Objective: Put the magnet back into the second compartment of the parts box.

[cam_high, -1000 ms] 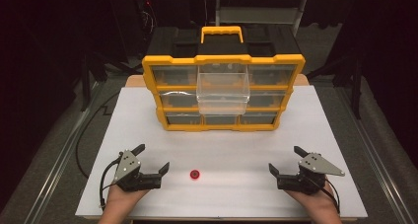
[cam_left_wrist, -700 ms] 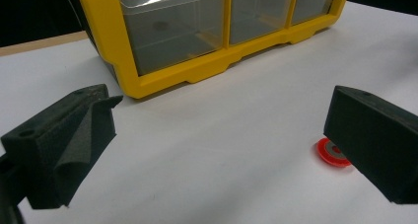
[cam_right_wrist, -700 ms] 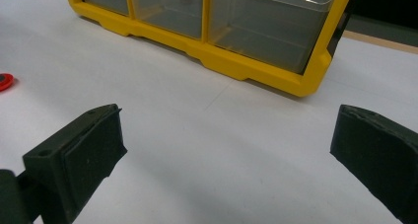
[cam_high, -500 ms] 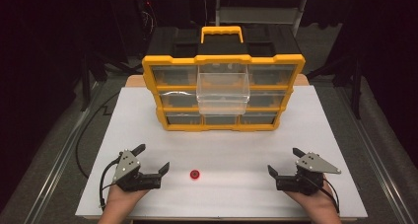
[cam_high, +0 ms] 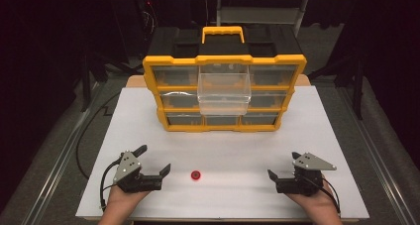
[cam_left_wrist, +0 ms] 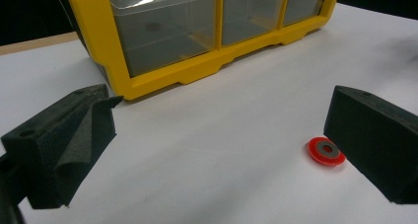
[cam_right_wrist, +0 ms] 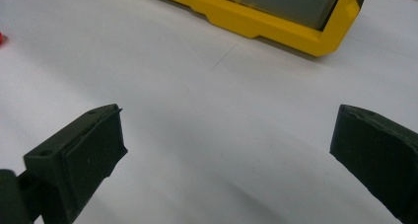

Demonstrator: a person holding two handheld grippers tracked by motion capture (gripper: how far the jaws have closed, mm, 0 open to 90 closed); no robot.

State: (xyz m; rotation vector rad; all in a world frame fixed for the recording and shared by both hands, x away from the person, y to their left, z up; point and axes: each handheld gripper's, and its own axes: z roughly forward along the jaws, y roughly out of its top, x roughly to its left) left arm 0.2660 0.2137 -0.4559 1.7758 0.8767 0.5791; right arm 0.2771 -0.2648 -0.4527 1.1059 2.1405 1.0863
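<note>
Nothing has shifted since the earlier frames: your left tongs (cam_high: 155, 159) and right tongs (cam_high: 282, 166) rest wide open, empty. Slide the left one rightward so its jaws straddle the red washer (cam_high: 196, 175) lying flat on the tabletop (cam_high: 341, 136) just beside it. Yellow drawer cabinet (cam_high: 224, 93), one clear drawer (cam_high: 223, 88) pulled out, stands well behind; nothing blocks you.

no legible text, labels or nos. on any obj
</note>
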